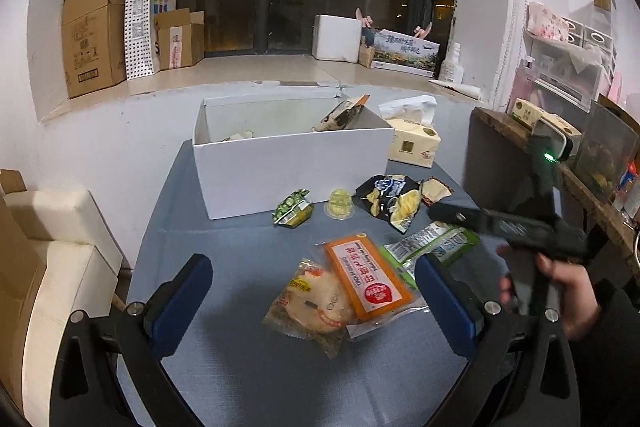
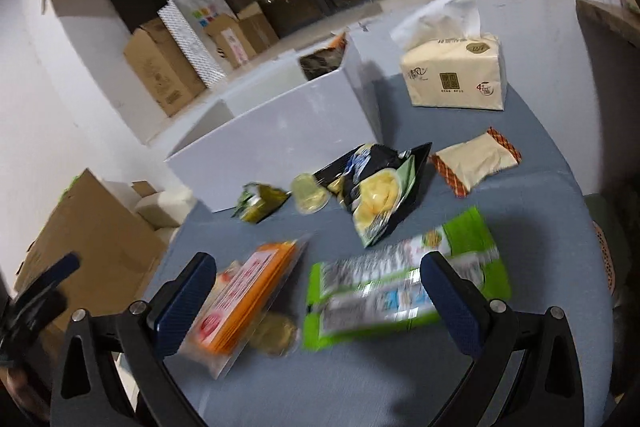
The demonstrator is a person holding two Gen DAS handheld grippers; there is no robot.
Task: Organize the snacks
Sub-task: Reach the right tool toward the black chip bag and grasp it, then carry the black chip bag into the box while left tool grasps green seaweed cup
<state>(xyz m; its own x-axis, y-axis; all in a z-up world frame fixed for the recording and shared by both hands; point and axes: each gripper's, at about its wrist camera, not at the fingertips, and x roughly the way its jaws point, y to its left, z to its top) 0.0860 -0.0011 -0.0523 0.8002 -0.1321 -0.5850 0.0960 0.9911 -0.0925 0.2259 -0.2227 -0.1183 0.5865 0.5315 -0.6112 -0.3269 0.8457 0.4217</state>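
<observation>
Several snacks lie on a blue-grey table (image 1: 240, 367) before a white open box (image 1: 288, 167) that holds a few packets. My left gripper (image 1: 316, 291) is open, its jaws either side of an orange packet (image 1: 366, 277) and a pale bun packet (image 1: 312, 307). My right gripper (image 2: 320, 291) is open above a green-and-white packet (image 2: 400, 279), and the orange packet (image 2: 244, 291) lies at its left finger. A black chip bag (image 1: 390, 197), a jelly cup (image 1: 340, 205) and a small green packet (image 1: 293, 213) lie by the box. The right gripper's body also shows in the left wrist view (image 1: 520, 227).
A tissue pack (image 2: 456, 71) stands right of the box, with a beige wafer packet (image 2: 476, 159) before it. Cardboard boxes (image 1: 94, 35) and a paper bag (image 1: 146, 23) stand on the window ledge. A white sofa (image 1: 48, 267) is left and a wooden shelf (image 1: 560, 167) right.
</observation>
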